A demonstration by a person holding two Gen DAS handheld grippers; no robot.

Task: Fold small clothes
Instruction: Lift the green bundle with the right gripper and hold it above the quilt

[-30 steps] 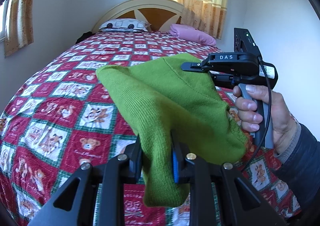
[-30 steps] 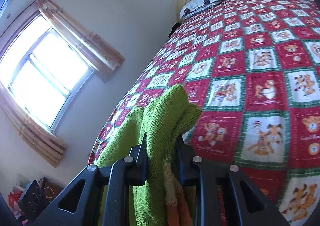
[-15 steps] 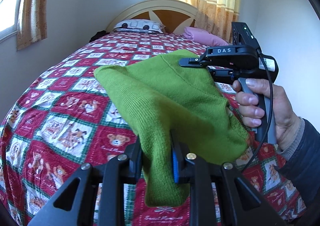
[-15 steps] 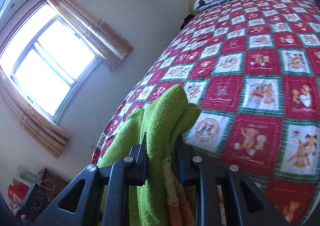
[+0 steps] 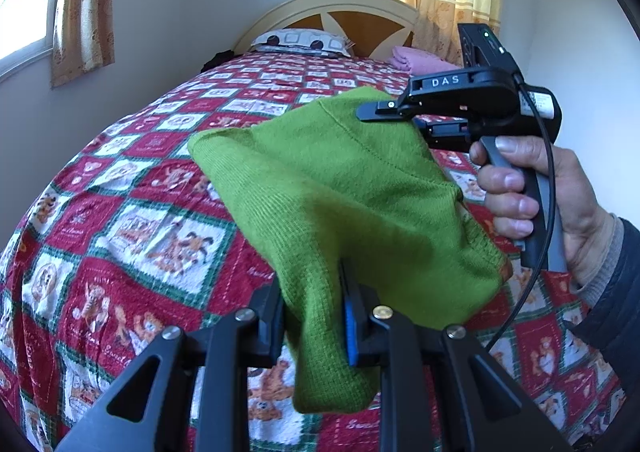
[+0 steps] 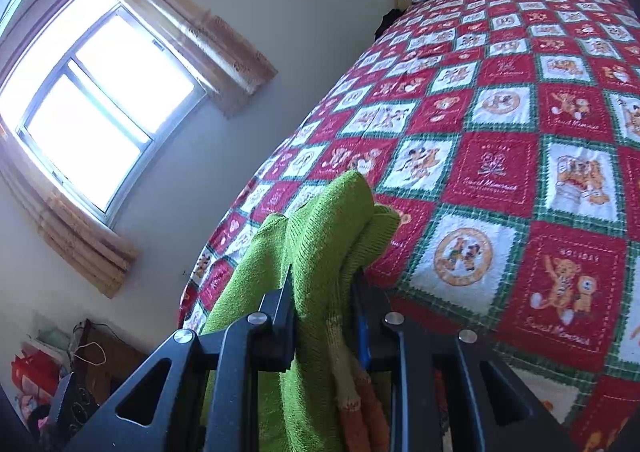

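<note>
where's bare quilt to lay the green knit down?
Bare quilt runs from under the green knit up to the patterned pillow and pink pillow. Crowded only near the right gripper, with the left gripper also clamping the knit.

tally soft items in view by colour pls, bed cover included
Green: 1, knit garment
Pink: 1, folded item at headboard
White with black spots: 1, pillow
Red patchwork: 1, bedspread
Total: 4
</note>
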